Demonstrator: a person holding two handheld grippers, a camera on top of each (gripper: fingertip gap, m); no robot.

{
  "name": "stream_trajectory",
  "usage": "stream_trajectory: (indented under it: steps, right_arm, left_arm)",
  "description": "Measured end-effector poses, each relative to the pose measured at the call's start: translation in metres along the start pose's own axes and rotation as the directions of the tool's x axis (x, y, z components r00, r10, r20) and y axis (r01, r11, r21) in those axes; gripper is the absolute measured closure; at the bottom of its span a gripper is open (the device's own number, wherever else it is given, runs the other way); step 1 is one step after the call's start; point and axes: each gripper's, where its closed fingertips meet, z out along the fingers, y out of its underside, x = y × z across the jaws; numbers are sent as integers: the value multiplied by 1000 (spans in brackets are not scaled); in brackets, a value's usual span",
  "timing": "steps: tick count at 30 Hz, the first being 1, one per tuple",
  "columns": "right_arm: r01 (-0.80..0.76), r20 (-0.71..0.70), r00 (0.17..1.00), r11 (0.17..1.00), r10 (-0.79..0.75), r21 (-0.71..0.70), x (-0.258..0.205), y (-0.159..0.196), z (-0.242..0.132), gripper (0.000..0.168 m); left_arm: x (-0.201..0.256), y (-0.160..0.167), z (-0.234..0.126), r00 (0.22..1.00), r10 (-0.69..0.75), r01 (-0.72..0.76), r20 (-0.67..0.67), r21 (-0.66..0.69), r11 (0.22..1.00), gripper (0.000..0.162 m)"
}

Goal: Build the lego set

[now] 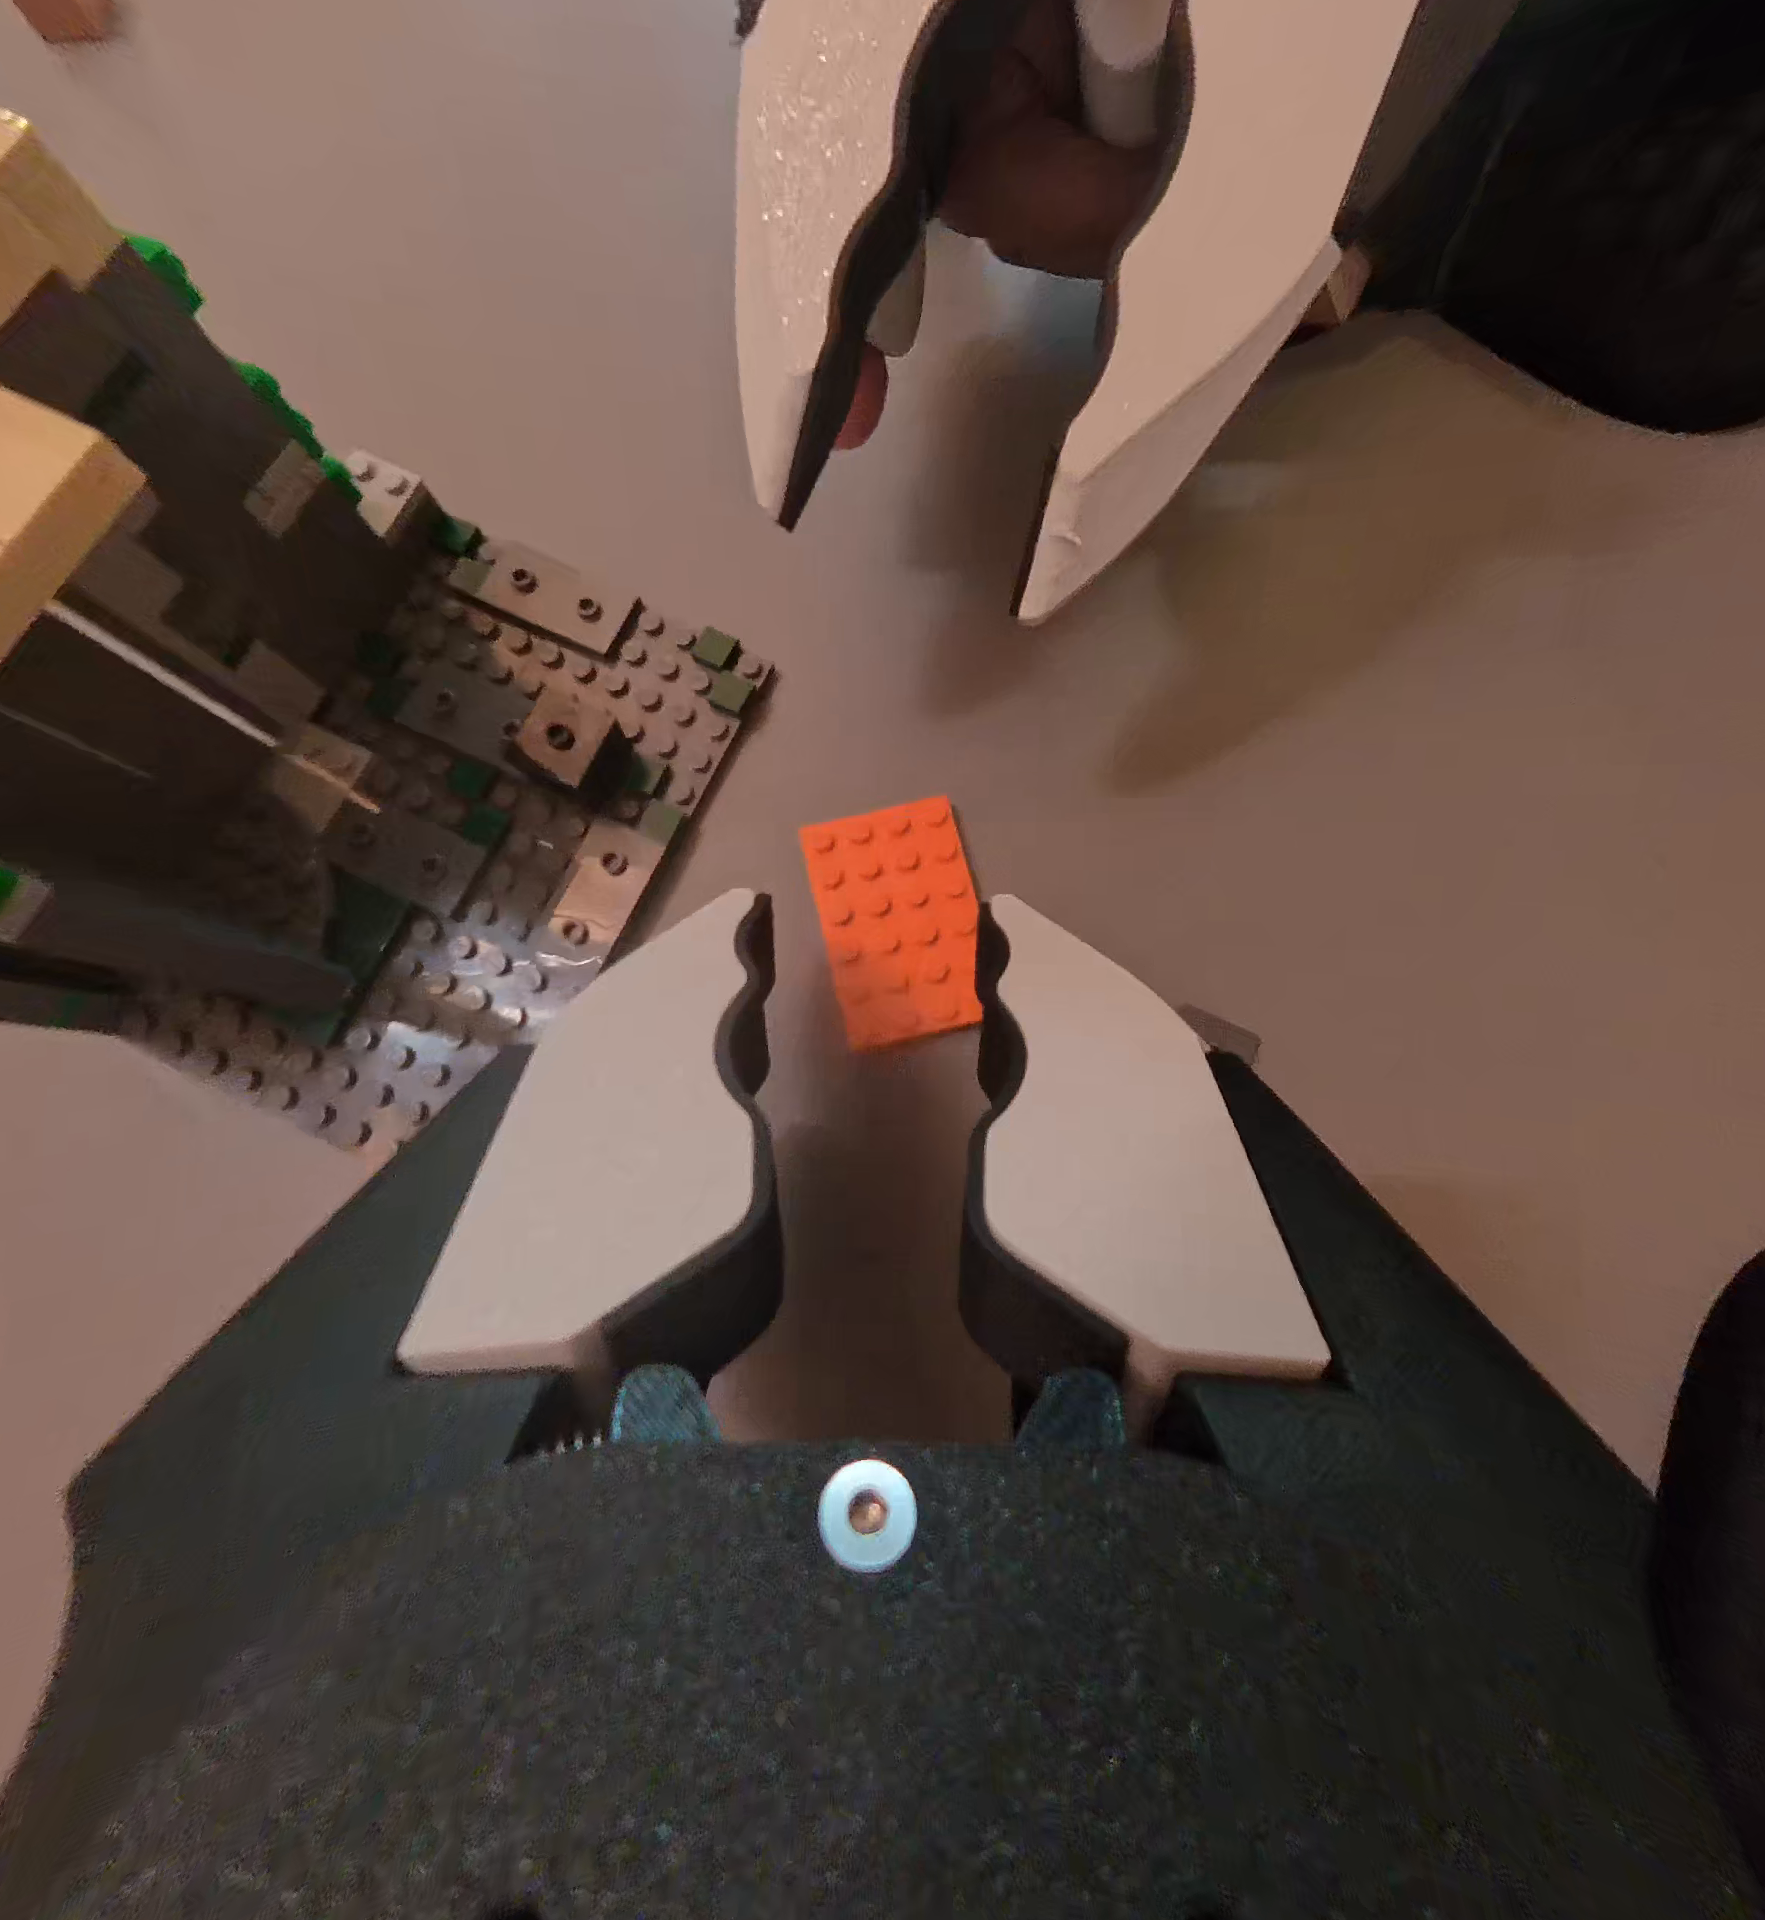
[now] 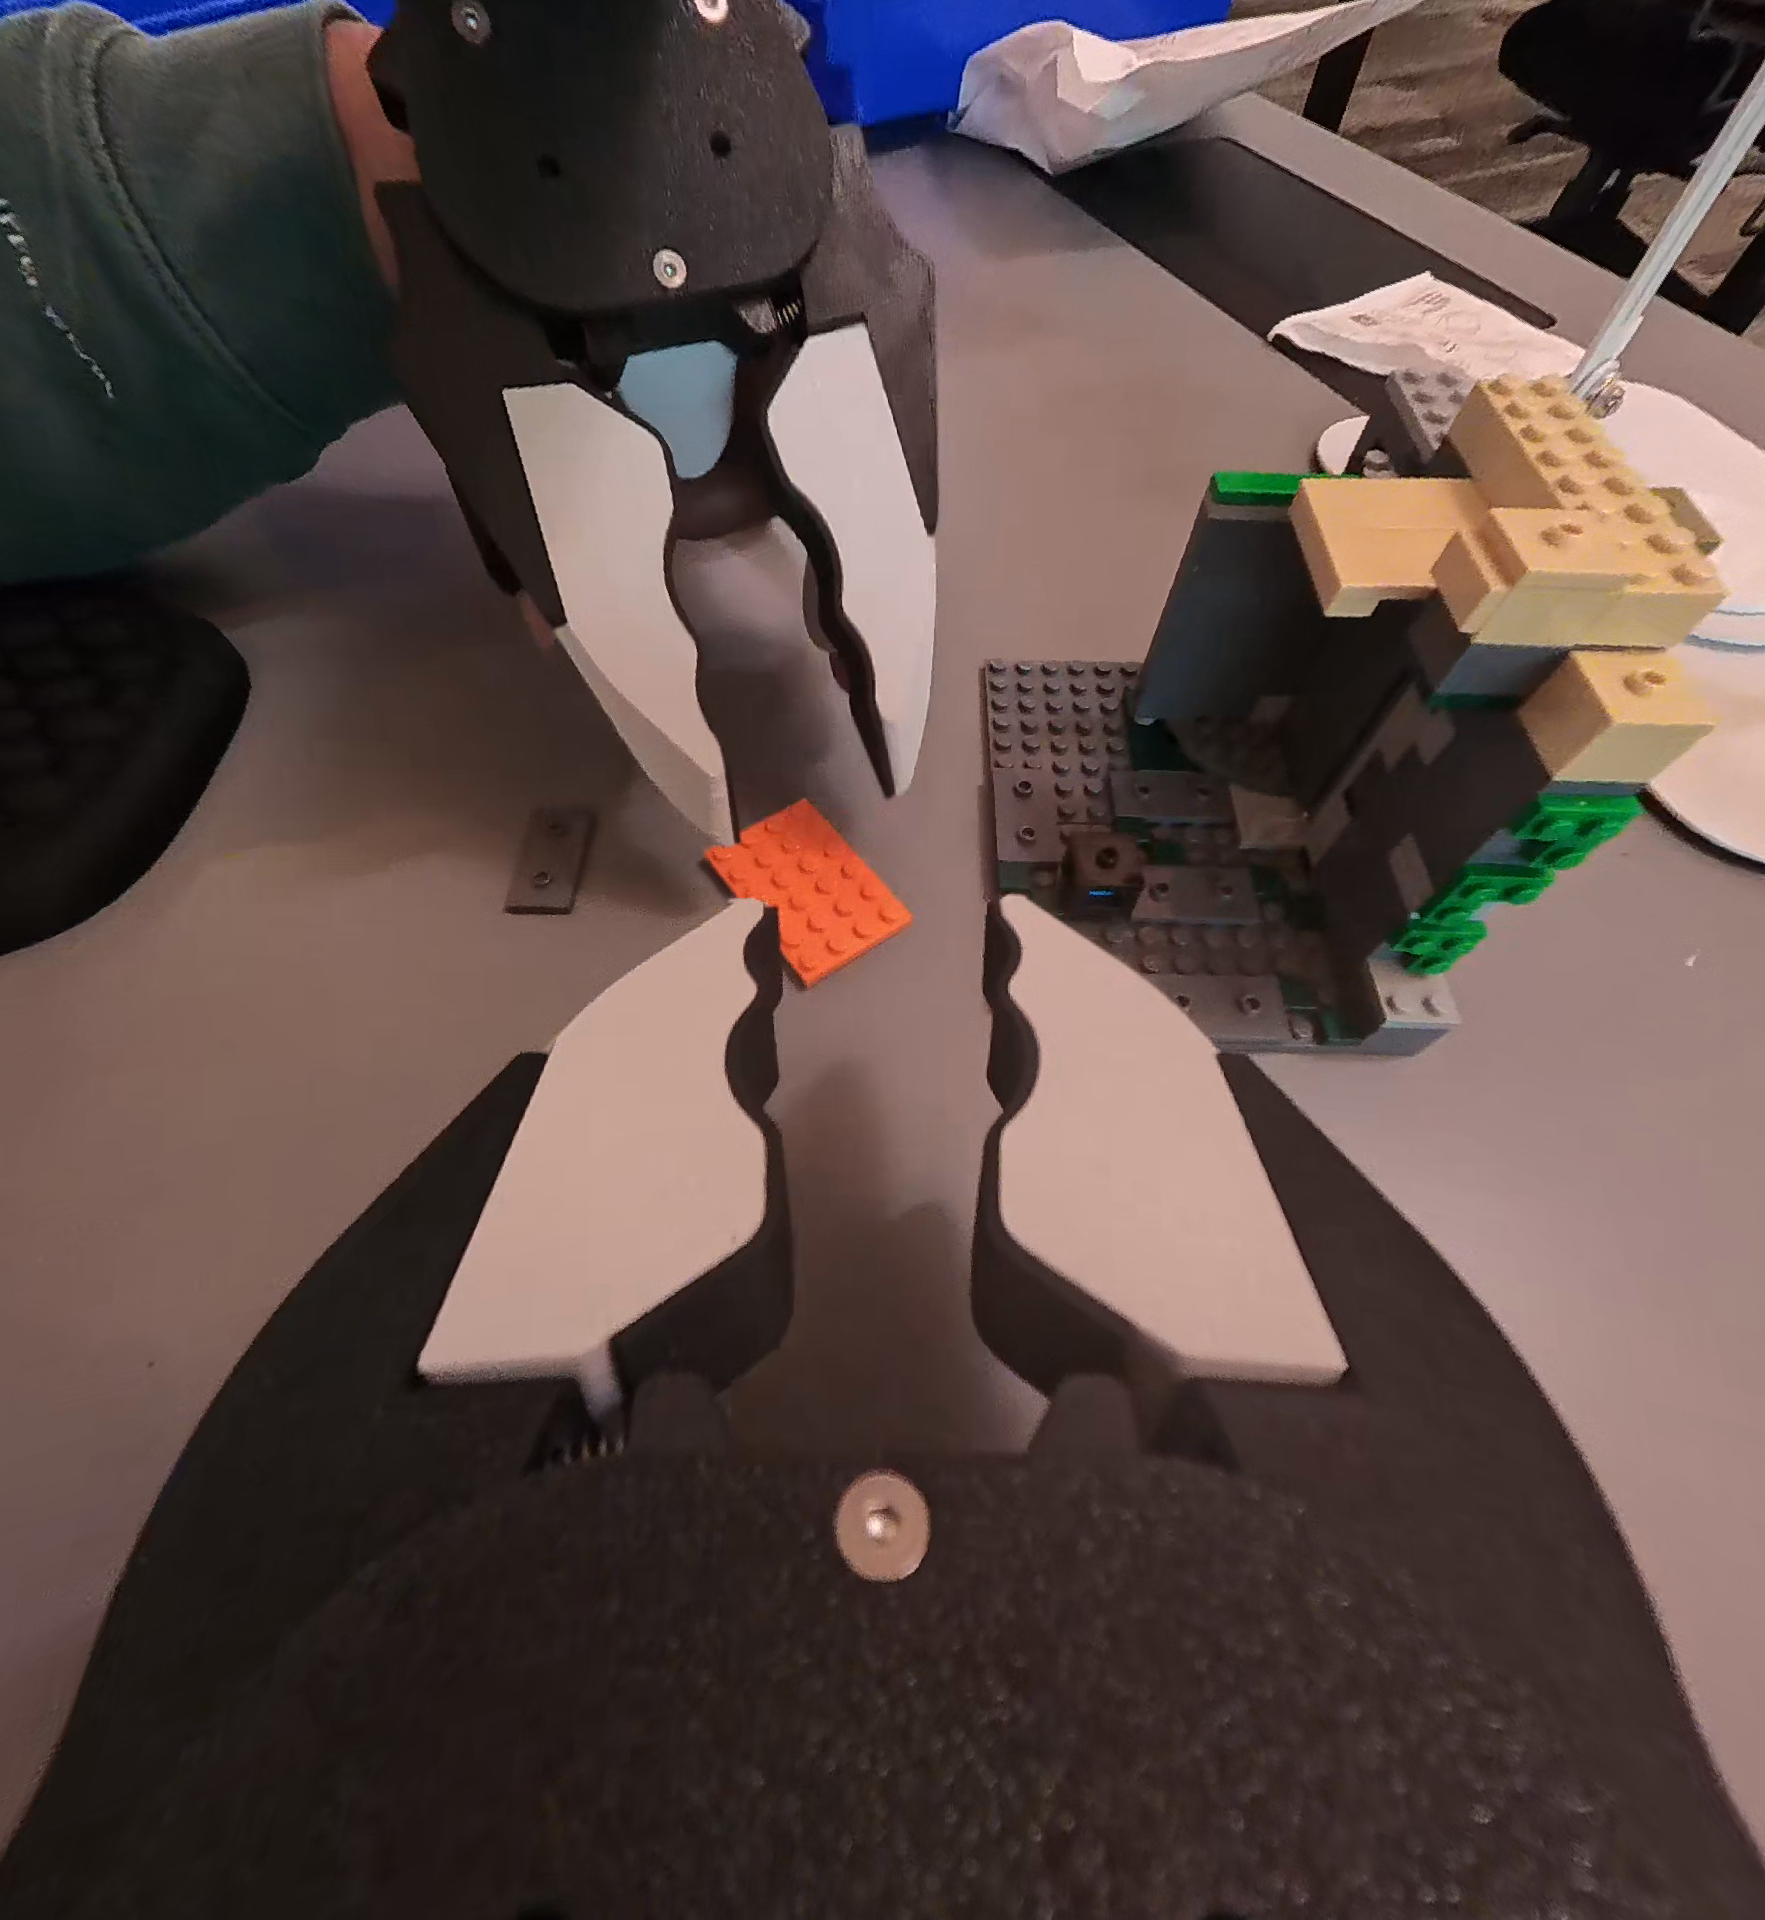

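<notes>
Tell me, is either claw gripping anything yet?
Nothing held. Both the left claw and right claw are open, and the orange plate lies flat on the table between them.

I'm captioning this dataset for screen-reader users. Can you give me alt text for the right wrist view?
An orange studded plate lies flat on a grey table between two open grippers, the right gripper near and the left gripper opposite. To the right stands a partly built model of grey, tan and green bricks.

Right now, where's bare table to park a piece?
Free: the grey table on the near side of the lego build, and the stretch between the small dark plate and the black pad. Crowded: around the orange plate, flanked by the left gripper and right gripper.
</notes>
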Motion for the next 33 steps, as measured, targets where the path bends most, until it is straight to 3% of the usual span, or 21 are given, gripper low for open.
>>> stream_trajectory:
  steps: [7,13,20,29,33]
  right_arm:
    - [30,-23,999,999,-31,-35,3,8,2,132]
    - [45,-35,998,998,-47,-50,5,11,2,133]
    - [57,-37,998,997,-59,-60,6,14,2,134]
    - [65,-32,997,996,-67,-67,6,16,2,134]
    - [68,-31,997,995,-70,-70,6,17,2,135]
  left_arm:
    - [3,14,-2,999,-33,35,24,-62,997,124]
    - [13,-2,12,1000,1,0,23,-58,998,123]
    - [8,2,20,992,18,4,122,-179,984,118]
    - [-5,21,6,983,101,-58,152,-269,961,142]
    - [-22,32,-9,974,81,-22,213,-268,963,143]
